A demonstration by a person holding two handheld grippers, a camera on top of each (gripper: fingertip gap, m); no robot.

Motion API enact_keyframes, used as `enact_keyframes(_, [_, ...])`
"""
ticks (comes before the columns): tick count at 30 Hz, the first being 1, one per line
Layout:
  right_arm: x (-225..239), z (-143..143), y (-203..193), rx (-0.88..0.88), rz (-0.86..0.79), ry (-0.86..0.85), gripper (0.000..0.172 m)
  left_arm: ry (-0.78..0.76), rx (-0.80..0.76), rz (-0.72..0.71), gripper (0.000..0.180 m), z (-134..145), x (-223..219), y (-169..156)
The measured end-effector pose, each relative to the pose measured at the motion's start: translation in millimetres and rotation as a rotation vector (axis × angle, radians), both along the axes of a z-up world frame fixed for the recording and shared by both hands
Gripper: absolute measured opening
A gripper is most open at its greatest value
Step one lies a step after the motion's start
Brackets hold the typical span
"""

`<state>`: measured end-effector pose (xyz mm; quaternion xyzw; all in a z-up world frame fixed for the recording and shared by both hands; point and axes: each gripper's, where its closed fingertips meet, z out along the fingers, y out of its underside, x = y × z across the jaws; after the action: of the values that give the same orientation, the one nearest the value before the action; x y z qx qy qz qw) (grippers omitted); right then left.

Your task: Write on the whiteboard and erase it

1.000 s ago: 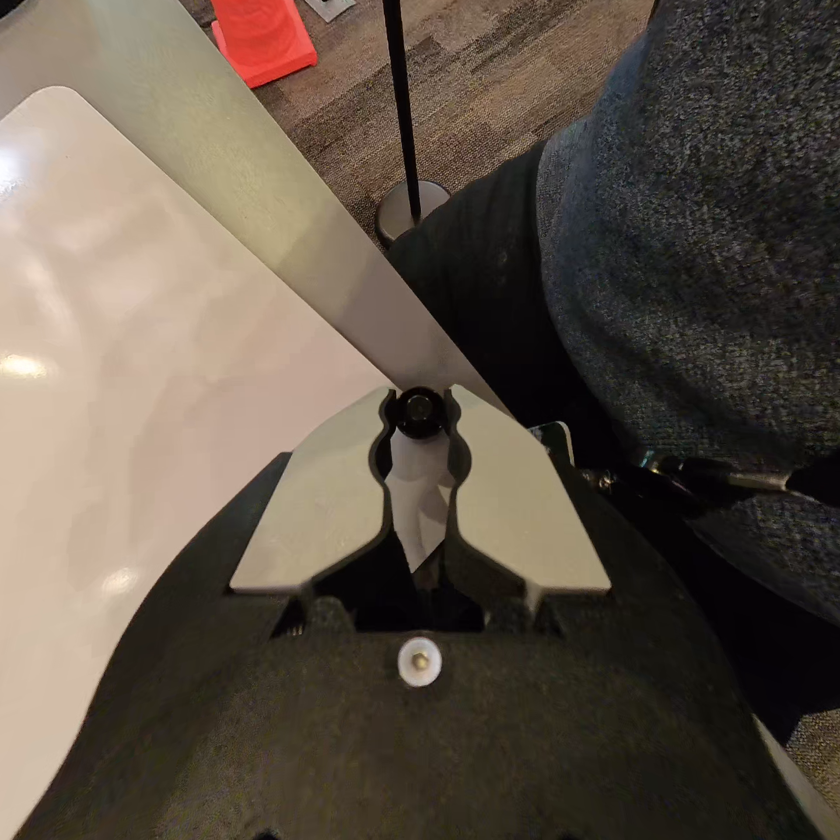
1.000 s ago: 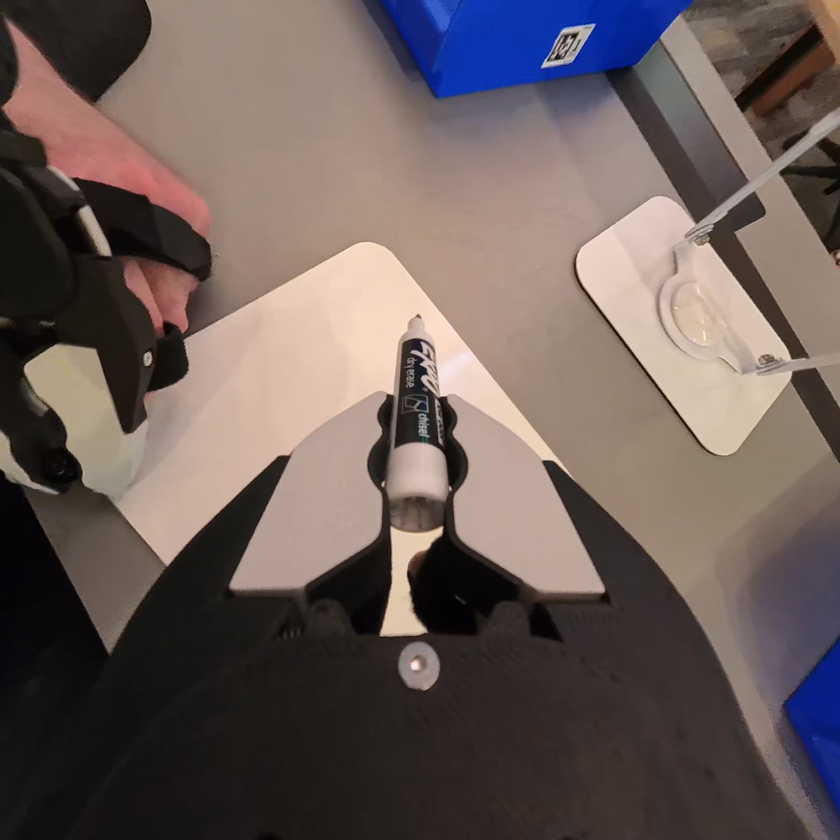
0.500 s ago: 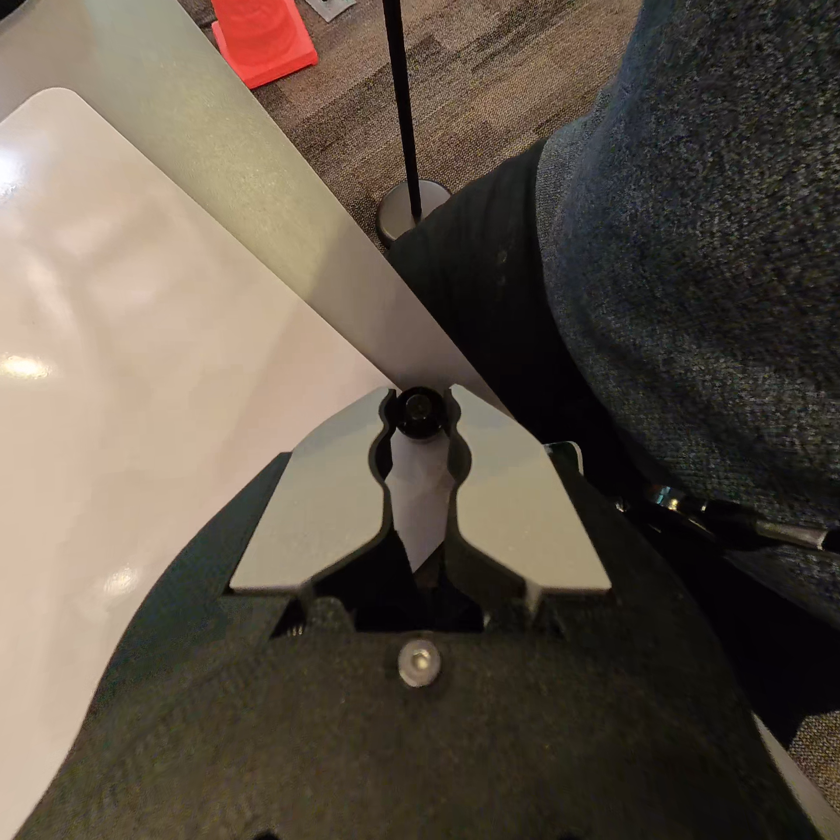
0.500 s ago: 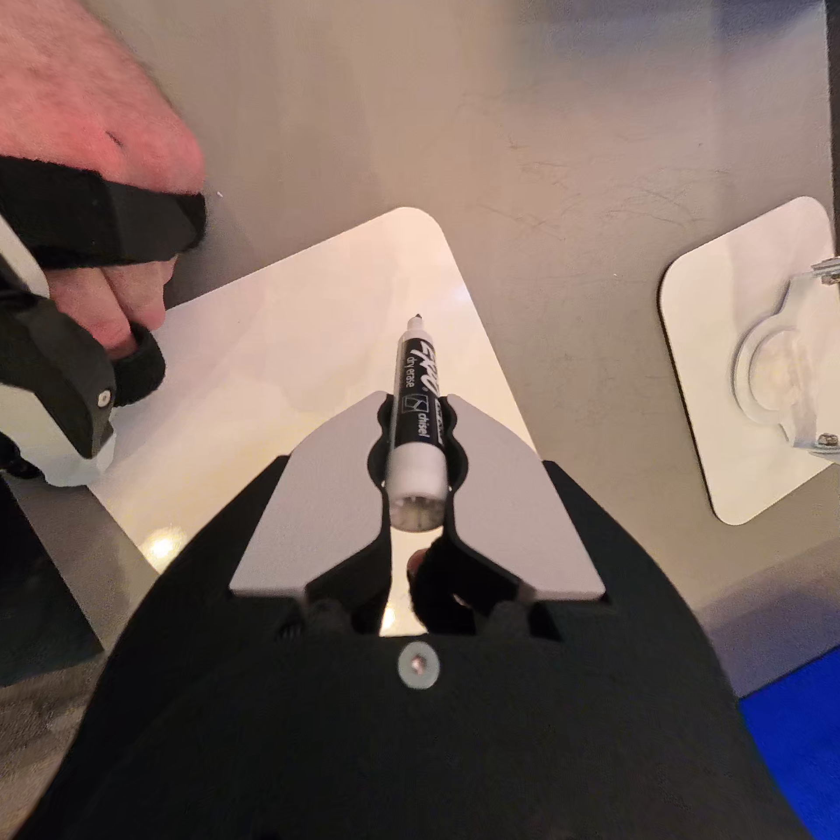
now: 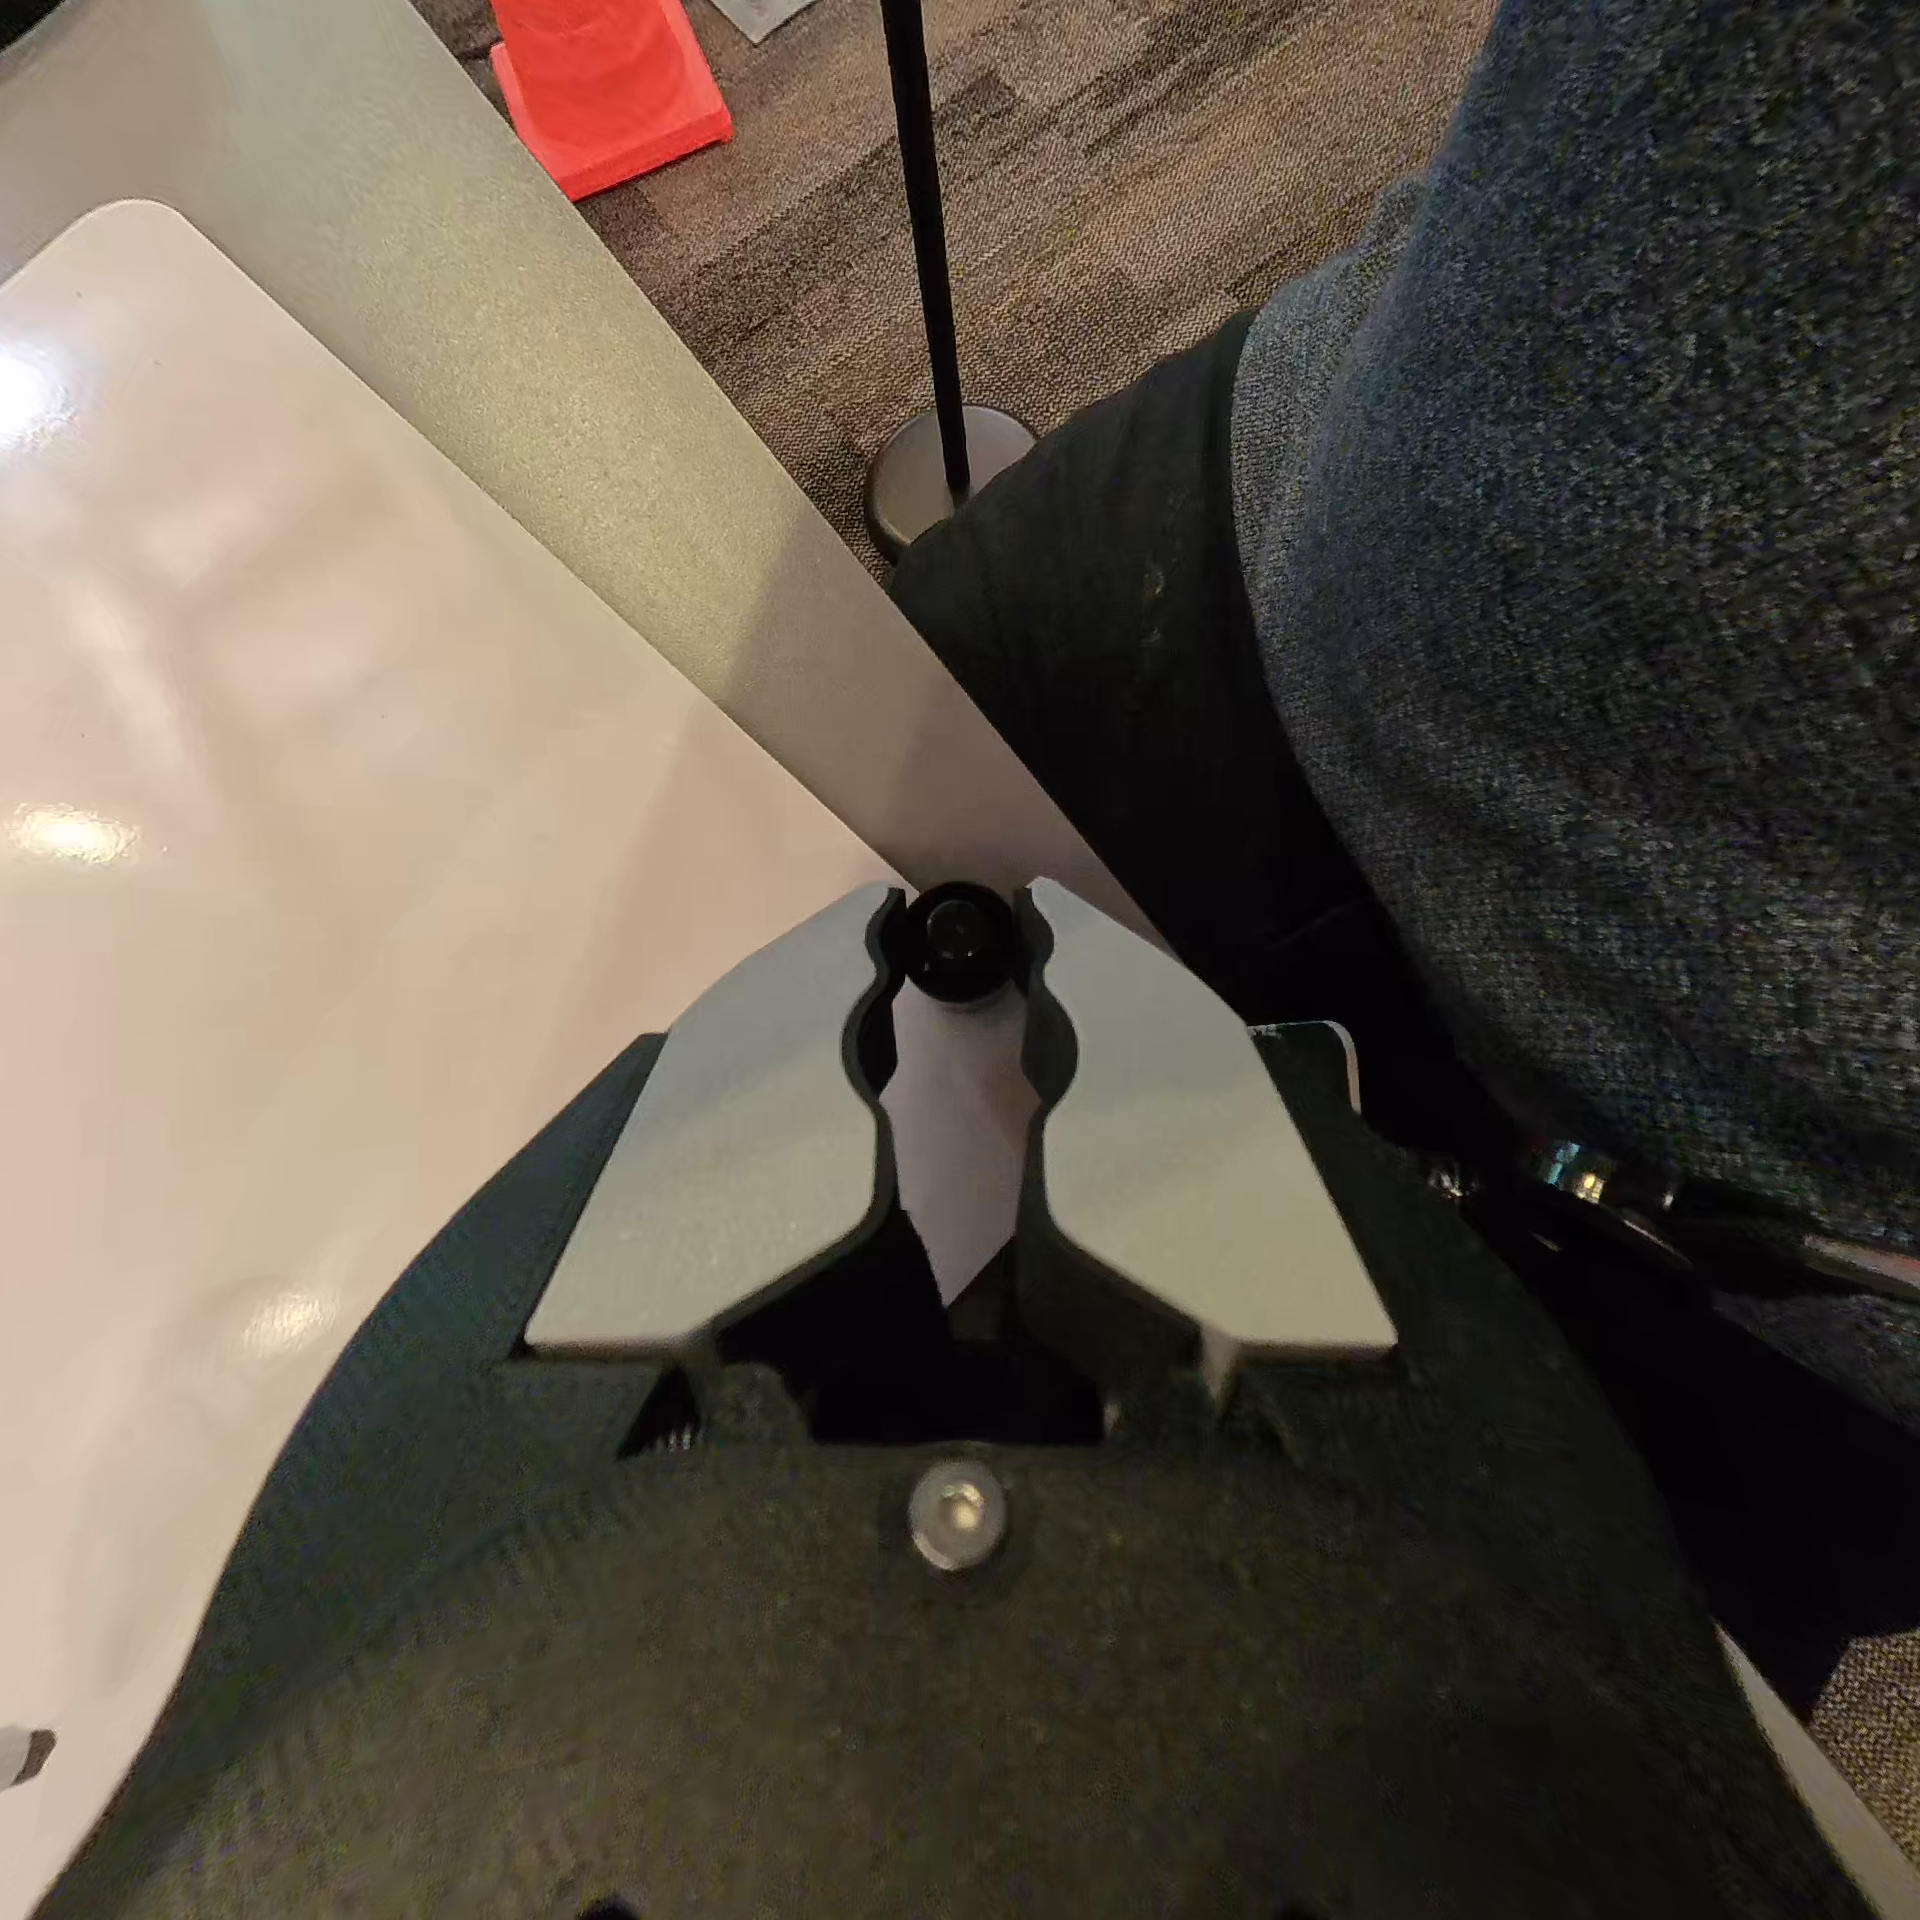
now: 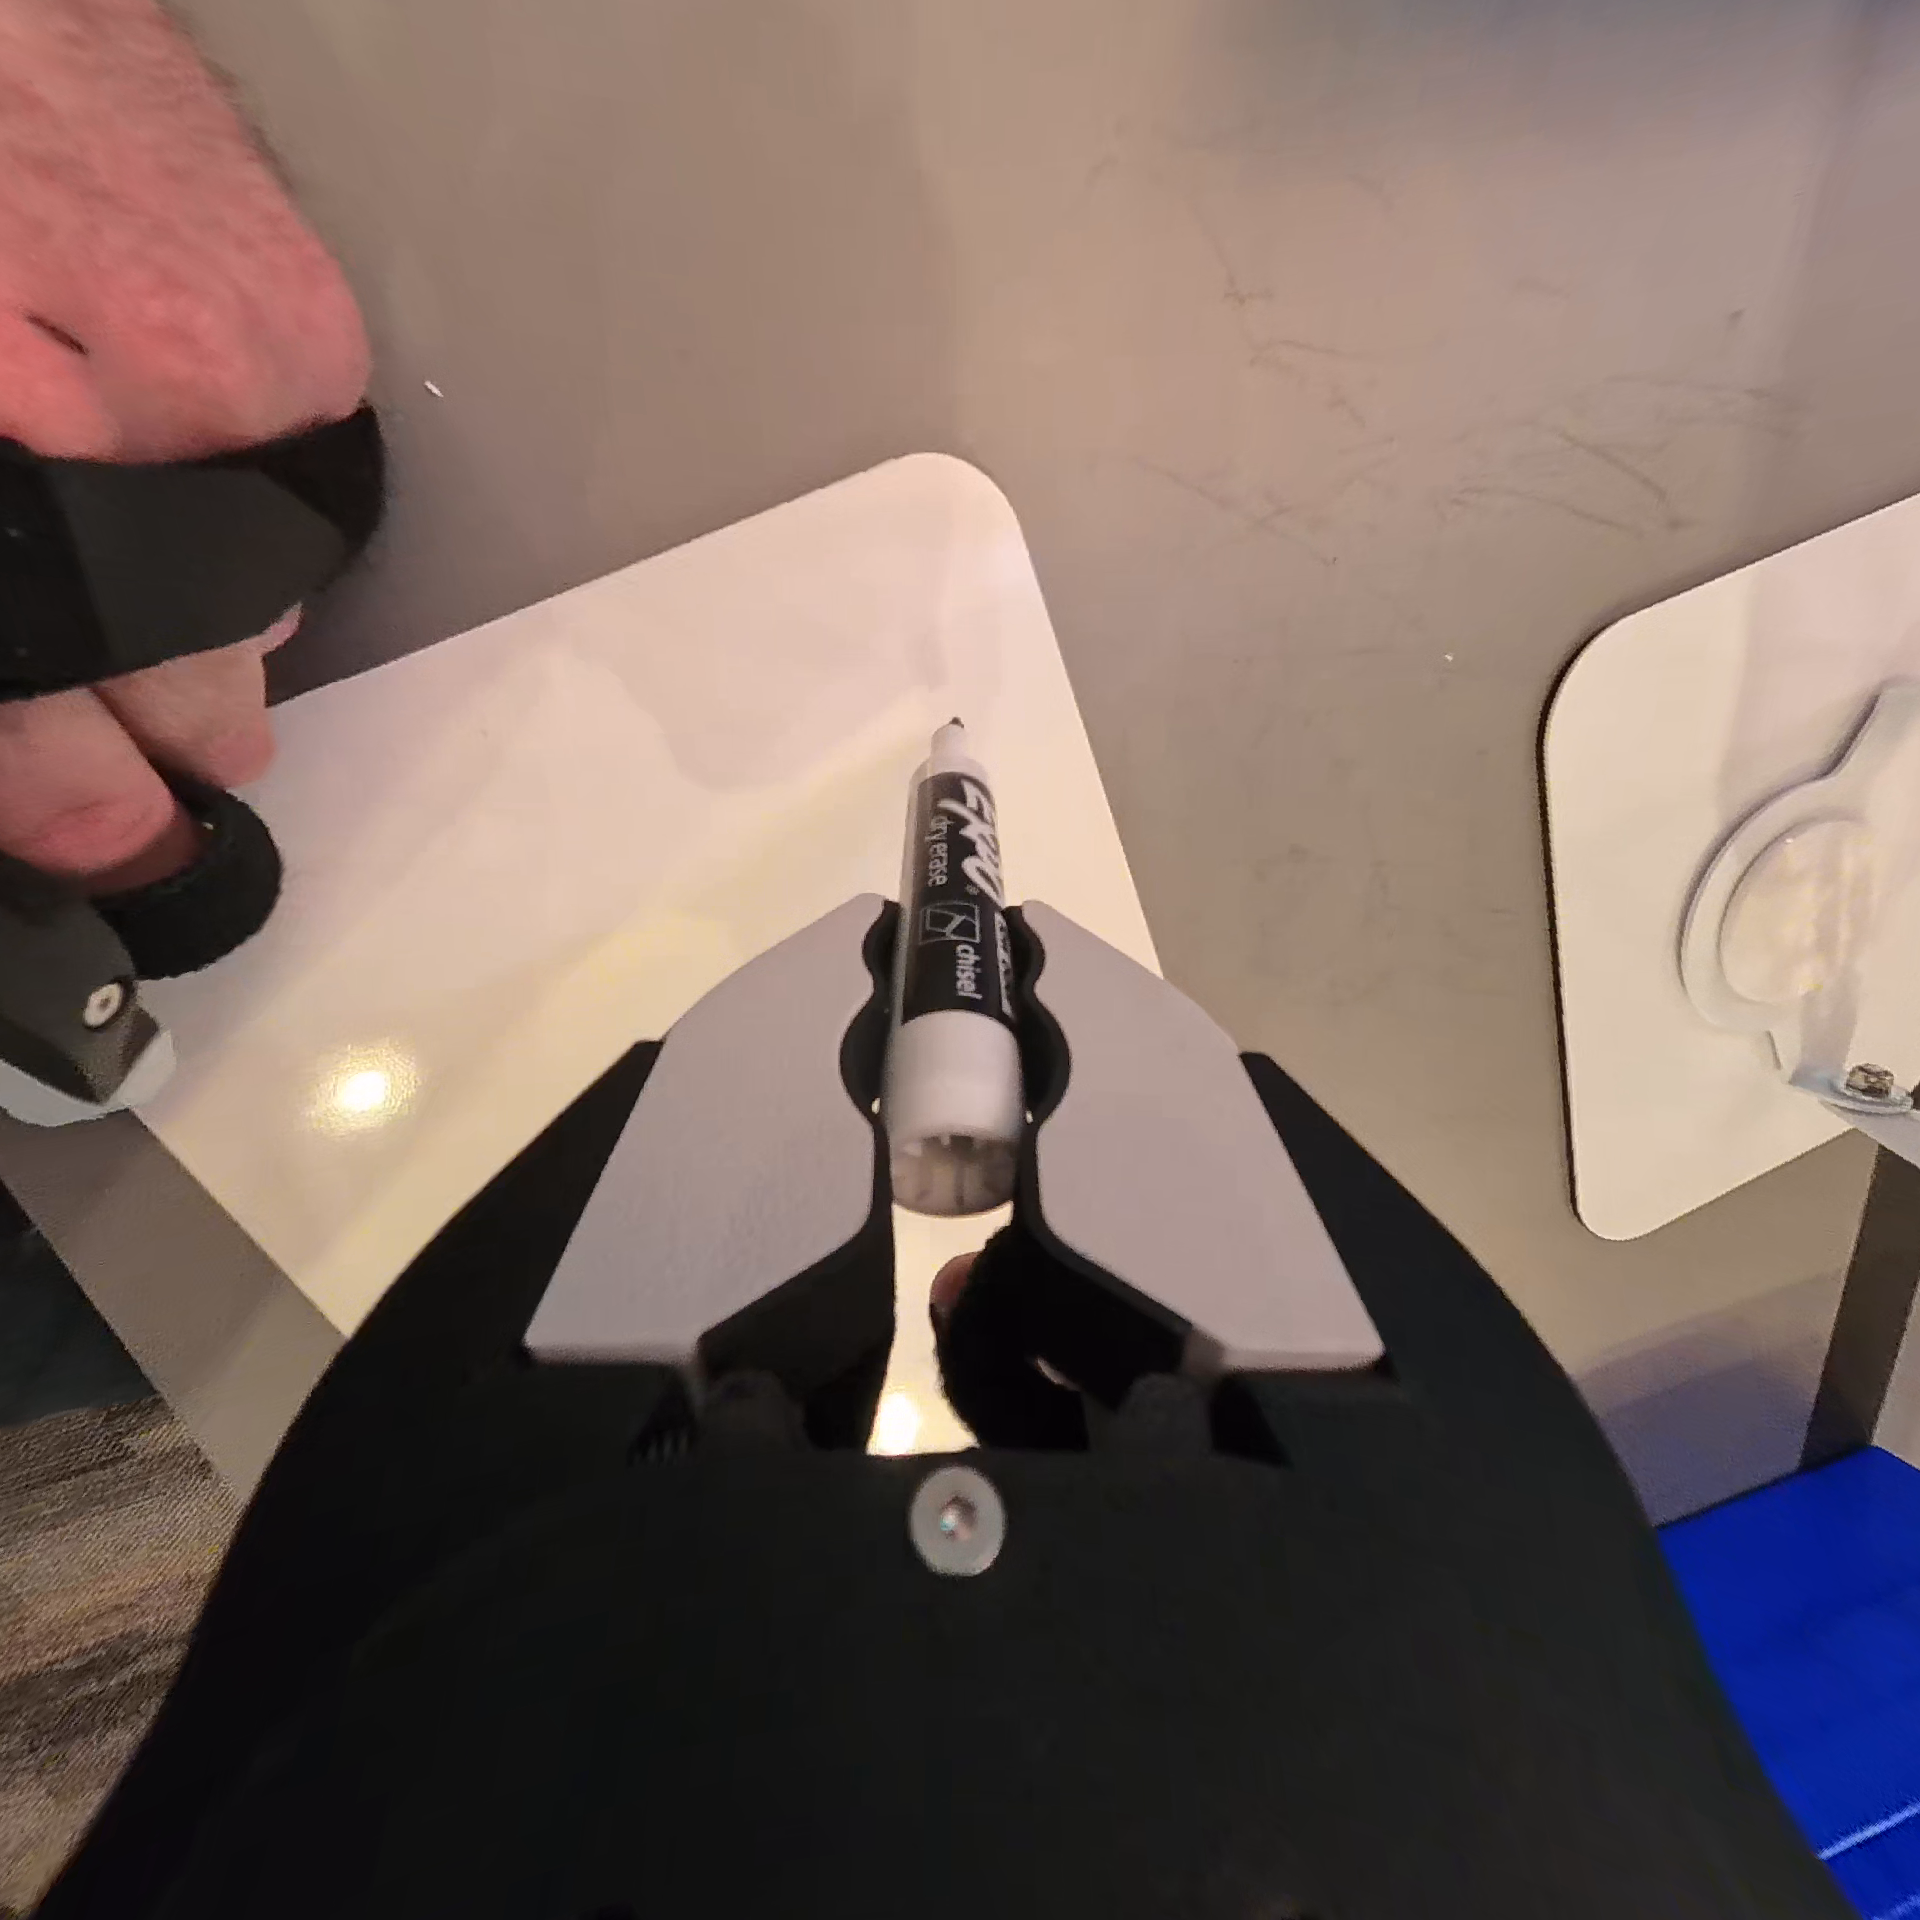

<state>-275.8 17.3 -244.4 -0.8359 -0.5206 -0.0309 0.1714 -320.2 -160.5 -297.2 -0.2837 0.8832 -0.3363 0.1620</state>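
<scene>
Left wrist view. Left tongs point(image 5: 958, 940): grey fingers pinching a small black marker cap point(image 5: 958, 943) end-on at their tips, both notched inner edges against it. Beneath and to the left, the whiteboard point(image 5: 312, 779), glossy white with a rounded corner, lying flat on the grey counter point(image 5: 582, 416); its surface shows no marks here. The marker's dark nib point(image 5: 26, 1754) shows at the lower left edge. Beyond the counter edge: carpeted floor point(image 5: 1091, 156), an orange cone point(image 5: 613, 83), a black pole point(image 5: 930, 239) on a round base. At right, a person's grey knit sleeve point(image 5: 1610, 571) and dark trousers.

Right wrist view. Right tongs point(image 6: 951, 925): fingers closed on a black-and-white dry-erase marker point(image 6: 951, 935), uncapped, gripped on the barrel with the rear end toward the camera. The nib points forward and down over the whiteboard point(image 6: 571, 831), near its far right edge; whether it touches cannot be told. At left, a person's hand point(image 6: 135, 312) strapped into the left tongs' black handle, above the board's left side. On the counter point(image 6: 1247, 312) at right, well apart from the board, a second white plate point(image 6: 1662, 883) carrying a clear bracket. A blue bin point(image 6: 1808, 1610) sits at lower right.
</scene>
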Motion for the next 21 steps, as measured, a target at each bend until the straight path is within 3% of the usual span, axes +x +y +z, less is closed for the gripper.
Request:
enact_keyframes(13, [5,-7,-4,-0.033,0.013,-0.039,0.020,0.003,-0.001,0.001,0.020,0,-1,1])
enact_keyframes(21, [-7,-6,-27,-0.091,0.067,-0.033,0.020,0.002,0.002,0.002,0.020,0,-2,1])
